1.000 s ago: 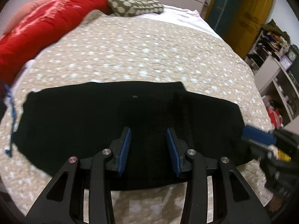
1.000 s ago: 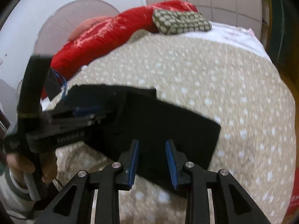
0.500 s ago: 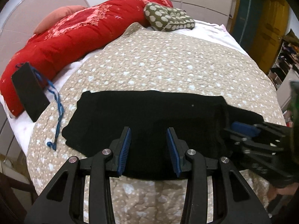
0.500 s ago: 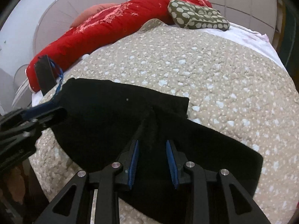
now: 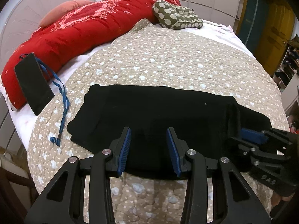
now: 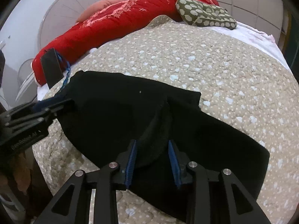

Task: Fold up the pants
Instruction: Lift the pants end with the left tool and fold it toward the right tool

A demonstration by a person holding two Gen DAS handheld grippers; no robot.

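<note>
Black pants (image 5: 158, 115) spread flat across a beige spotted quilt (image 5: 168, 59) on a bed, folded over into a long band, with a thicker folded ridge (image 6: 158, 130) running toward the near edge; left gripper (image 5: 148, 149) poised over the near edge of the pants, blue pads apart, nothing pinched between them, released; right gripper (image 6: 152, 162) over the ridge, jaws just been opening, a hump of black cloth lying in the gap but clear of the pads (image 6: 130, 160), so grasping nothing; seen from the left wrist, the right gripper (image 5: 252, 137) low at the right end of the pants; red comforter (image 5: 74, 31) bunched along the far left side; spotted green pillow (image 5: 175, 16) at the head of the bed; flat black pouch (image 5: 33, 82) with a blue cord (image 5: 63, 100) leaning against the comforter, contents impossible to tell; white sheet (image 5: 220, 31) showing beyond the quilt
</note>
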